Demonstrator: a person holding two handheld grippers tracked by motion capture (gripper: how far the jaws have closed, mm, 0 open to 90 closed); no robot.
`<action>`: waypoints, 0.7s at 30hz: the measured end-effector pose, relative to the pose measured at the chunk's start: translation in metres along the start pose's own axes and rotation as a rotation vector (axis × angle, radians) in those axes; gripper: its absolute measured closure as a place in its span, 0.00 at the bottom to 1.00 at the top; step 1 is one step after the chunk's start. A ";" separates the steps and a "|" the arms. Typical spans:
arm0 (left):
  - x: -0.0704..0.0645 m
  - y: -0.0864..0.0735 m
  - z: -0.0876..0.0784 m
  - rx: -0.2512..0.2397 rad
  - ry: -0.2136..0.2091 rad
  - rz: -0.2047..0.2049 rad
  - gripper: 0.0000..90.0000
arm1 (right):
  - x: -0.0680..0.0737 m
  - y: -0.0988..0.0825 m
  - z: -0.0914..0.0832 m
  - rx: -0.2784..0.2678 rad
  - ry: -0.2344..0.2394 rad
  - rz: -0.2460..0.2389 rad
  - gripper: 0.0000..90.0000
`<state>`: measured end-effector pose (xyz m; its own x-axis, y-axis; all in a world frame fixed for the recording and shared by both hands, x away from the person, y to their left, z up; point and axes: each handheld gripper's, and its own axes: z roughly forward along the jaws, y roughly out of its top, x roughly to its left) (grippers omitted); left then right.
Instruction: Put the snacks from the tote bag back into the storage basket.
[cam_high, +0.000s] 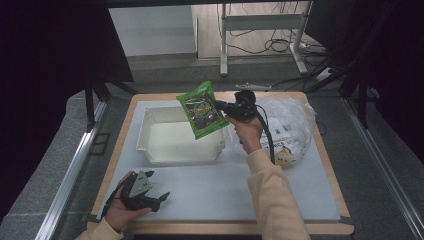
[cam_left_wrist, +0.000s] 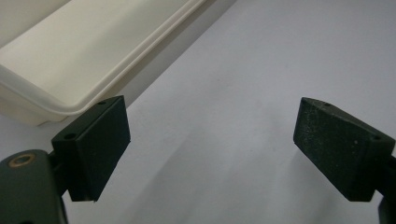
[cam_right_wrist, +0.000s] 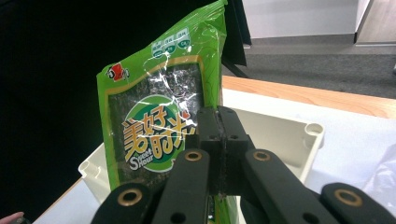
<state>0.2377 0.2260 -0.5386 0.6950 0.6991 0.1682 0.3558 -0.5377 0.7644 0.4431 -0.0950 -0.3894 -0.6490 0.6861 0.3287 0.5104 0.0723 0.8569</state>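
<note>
Resting at lower left of the high view, the left gripper (cam_high: 159, 199) sits on the bench (cam_high: 210, 192), fingers spread wide with nothing between them. Its own view confirms it: both pads (cam_left_wrist: 95, 147) stand apart over bare white surface, with the tub rim at upper left.

Centre-left of the high view: white plastic tub (cam_high: 150, 127), which looks empty, on the white mat.

Centre: green snack packet (cam_high: 201, 110), held in the air over the tub's right end, tilted, top edge toward upper left. The right gripper (cam_high: 223, 108) has it pinched by the right-hand edge, fingers clamped shut on the film. The right gripper view shows the packet (cam_right_wrist: 154, 130) upright in frame, fingers (cam_right_wrist: 208, 140) closed tight over the lower right part of it, the tub's corner behind.

Handling, my read: light, thin crinkly film pouch, contents probably brittle sheets. Glossy, so slippery; it'll swing and twist off an edge pinch. Better to take hold on the flat seam margin, not the belly, so nothing inside gets crushed. The current grip looks adequate for a short carry; avoid quick wrist moves.

Right of centre: clear plastic bag (cam_high: 292, 125) slumped on the bench behind the right forearm, with printed items inside that I can't make out.
</note>
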 end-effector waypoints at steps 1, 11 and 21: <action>0.000 0.000 0.000 0.000 0.000 0.000 0.12 | 0.001 0.000 0.001 0.000 0.002 0.003 1.00; 0.000 0.000 0.000 -0.004 0.000 -0.001 0.12 | 0.011 -0.007 0.017 0.015 0.012 0.002 1.00; 0.001 0.000 -0.001 -0.006 0.000 -0.003 0.12 | 0.019 -0.010 0.027 0.020 0.027 -0.002 1.00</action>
<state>0.2376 0.2271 -0.5379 0.6939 0.7007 0.1657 0.3542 -0.5325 0.7687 0.4409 -0.0630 -0.4029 -0.6648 0.6661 0.3382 0.5205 0.0882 0.8493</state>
